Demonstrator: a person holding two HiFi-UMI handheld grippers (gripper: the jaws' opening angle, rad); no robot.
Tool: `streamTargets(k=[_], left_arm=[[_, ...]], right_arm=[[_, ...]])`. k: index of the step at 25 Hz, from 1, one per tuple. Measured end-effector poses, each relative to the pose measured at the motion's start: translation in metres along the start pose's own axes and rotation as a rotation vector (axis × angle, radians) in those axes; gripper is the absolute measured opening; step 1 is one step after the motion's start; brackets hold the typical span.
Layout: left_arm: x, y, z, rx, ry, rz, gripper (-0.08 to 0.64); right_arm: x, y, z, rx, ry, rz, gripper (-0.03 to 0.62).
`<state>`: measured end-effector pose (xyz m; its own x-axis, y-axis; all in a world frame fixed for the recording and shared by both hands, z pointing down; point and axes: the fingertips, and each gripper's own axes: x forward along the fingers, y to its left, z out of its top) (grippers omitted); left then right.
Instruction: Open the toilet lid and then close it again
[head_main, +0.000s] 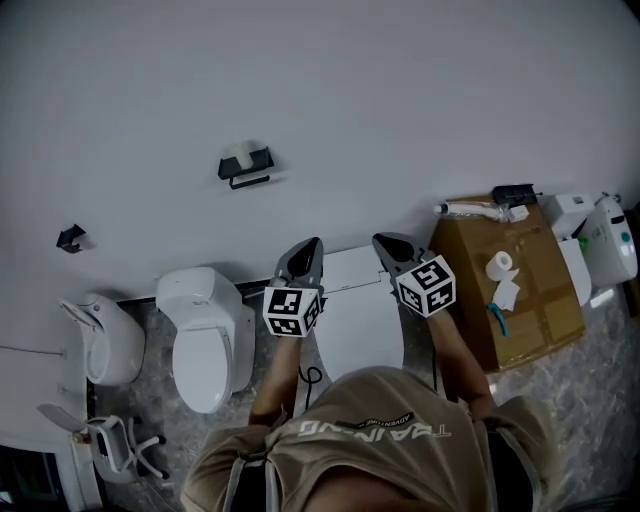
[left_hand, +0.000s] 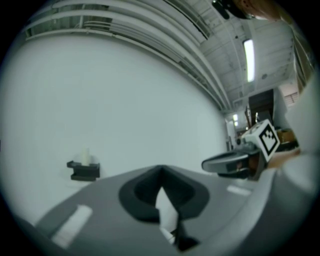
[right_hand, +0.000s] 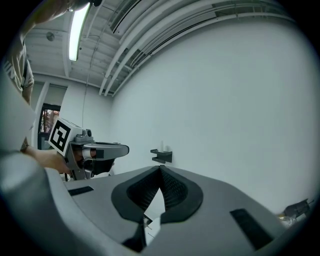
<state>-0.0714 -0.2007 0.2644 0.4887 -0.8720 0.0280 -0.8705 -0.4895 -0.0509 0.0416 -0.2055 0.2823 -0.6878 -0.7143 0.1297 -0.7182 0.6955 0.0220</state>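
A white toilet (head_main: 205, 340) stands against the wall at lower left of the head view, its lid (head_main: 202, 368) lying down. My left gripper (head_main: 313, 243) is held up to the right of the toilet, apart from it, jaws shut on nothing. My right gripper (head_main: 379, 240) hangs beside it, also shut and empty. In the left gripper view the left gripper (left_hand: 161, 168) points at bare wall, with the right gripper (left_hand: 207, 164) at its right. In the right gripper view the right gripper (right_hand: 160, 167) also faces the wall, the left gripper (right_hand: 125, 148) to its left. Neither gripper view shows the toilet.
A black paper holder (head_main: 245, 165) is fixed on the wall above the toilet. A second white fixture (head_main: 108, 342) stands further left. A white block (head_main: 355, 320) sits below the grippers. At right a cardboard box (head_main: 525, 310) carries a tissue roll (head_main: 500, 264); white appliances (head_main: 600, 240) stand beyond.
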Motion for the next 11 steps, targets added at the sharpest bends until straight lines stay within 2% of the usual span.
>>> streamTargets(k=[5, 11], left_arm=[[0.005, -0.001, 0.002, 0.029, 0.003, -0.017, 0.002], [0.021, 0.006, 0.005, -0.02, -0.014, -0.026, 0.002]], right_arm=[[0.001, 0.0, 0.003, 0.003, -0.019, -0.018, 0.012], [0.013, -0.01, 0.013, -0.027, -0.04, -0.029, 0.012]])
